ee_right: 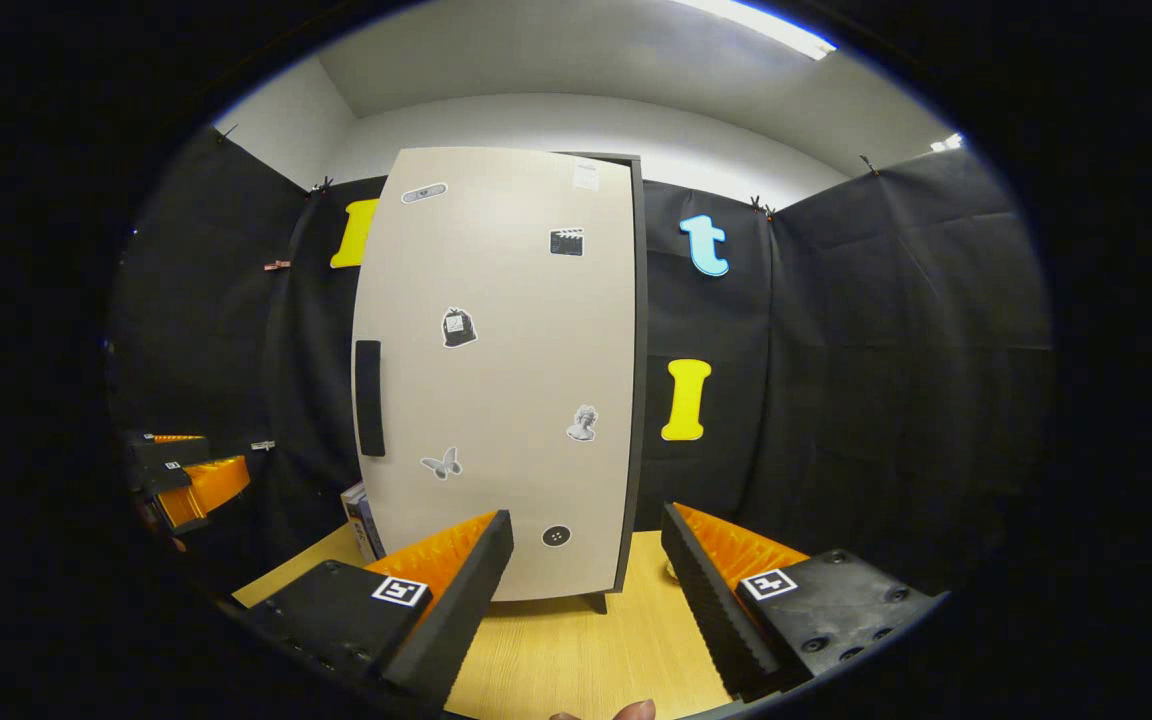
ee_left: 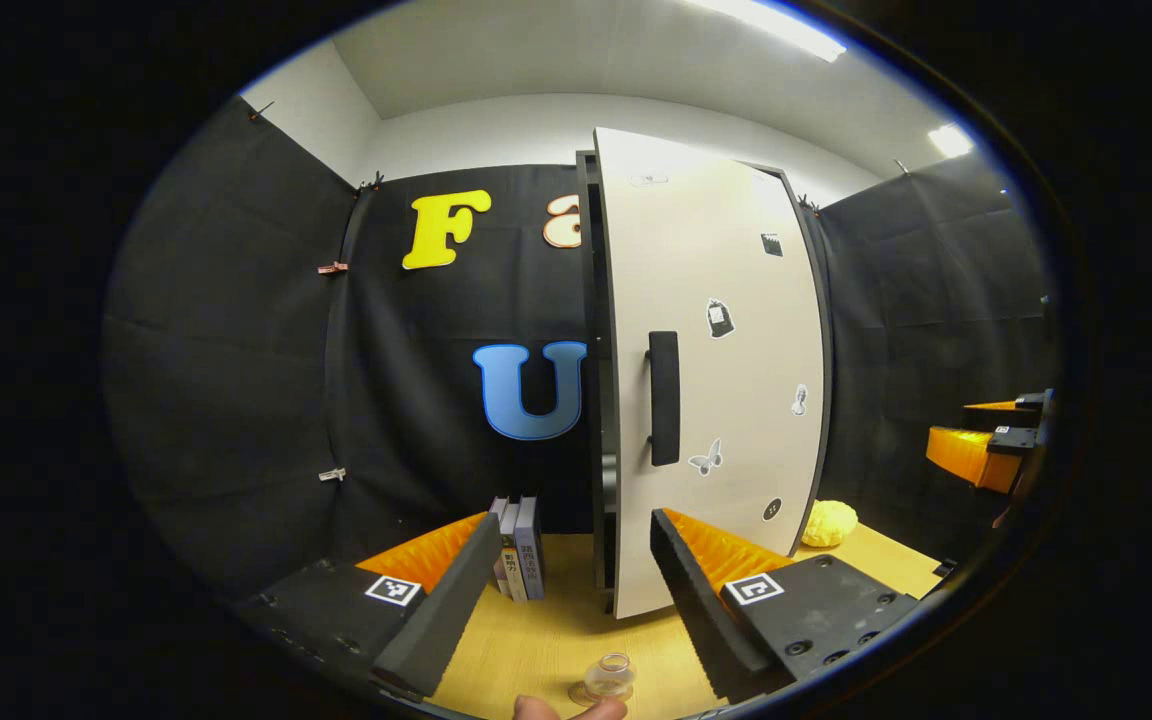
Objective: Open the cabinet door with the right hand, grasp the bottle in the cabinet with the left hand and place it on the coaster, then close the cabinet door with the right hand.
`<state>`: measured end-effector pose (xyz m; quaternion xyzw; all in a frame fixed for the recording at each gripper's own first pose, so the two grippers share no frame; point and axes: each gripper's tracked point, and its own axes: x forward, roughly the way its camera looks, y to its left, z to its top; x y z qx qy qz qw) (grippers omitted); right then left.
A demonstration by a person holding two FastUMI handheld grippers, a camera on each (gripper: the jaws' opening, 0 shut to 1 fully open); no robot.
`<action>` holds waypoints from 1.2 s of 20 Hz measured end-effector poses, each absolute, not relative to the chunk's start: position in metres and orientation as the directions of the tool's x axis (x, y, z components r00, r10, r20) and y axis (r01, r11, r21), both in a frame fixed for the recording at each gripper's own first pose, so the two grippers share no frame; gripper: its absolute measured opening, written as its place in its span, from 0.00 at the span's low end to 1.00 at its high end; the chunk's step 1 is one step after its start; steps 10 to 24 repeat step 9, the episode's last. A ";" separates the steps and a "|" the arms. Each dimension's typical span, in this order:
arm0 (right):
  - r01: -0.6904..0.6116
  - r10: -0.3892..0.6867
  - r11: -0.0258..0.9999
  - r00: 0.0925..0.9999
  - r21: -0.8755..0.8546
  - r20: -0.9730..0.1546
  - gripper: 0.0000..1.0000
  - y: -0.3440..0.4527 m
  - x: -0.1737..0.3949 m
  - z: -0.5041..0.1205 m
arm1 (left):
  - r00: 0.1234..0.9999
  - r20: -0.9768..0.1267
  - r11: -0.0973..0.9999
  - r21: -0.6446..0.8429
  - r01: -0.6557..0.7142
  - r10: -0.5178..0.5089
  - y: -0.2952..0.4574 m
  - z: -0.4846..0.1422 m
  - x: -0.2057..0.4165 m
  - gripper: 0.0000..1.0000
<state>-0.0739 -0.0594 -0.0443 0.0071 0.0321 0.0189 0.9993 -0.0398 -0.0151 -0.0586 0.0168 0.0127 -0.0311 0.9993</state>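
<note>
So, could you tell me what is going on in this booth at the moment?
A person holds a gripper in each hand in front of a cabinet on a wooden table. The door looks closed or nearly so, its black handle untouched. The right gripper and left gripper are both open and empty. A small clear bottle stands on the table near the left gripper, with books beside the cabinet.

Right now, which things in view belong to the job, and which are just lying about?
Job: beige cabinet door with black bar handle; small clear bottle.
Lying about: upright books; yellow lumpy object.
</note>
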 end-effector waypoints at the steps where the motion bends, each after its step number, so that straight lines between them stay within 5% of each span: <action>1: -0.038 0.039 0.999 0.997 0.014 -0.063 0.97 -0.060 -0.075 -0.044 | 0.998 -0.026 0.998 0.033 0.061 -0.060 -0.014 -0.059 -0.040 0.95; 24: -0.041 0.042 0.999 0.997 0.006 -0.066 0.98 -0.058 -0.074 -0.046 | 0.998 -0.027 0.998 0.026 0.059 -0.059 -0.012 -0.059 -0.039 0.92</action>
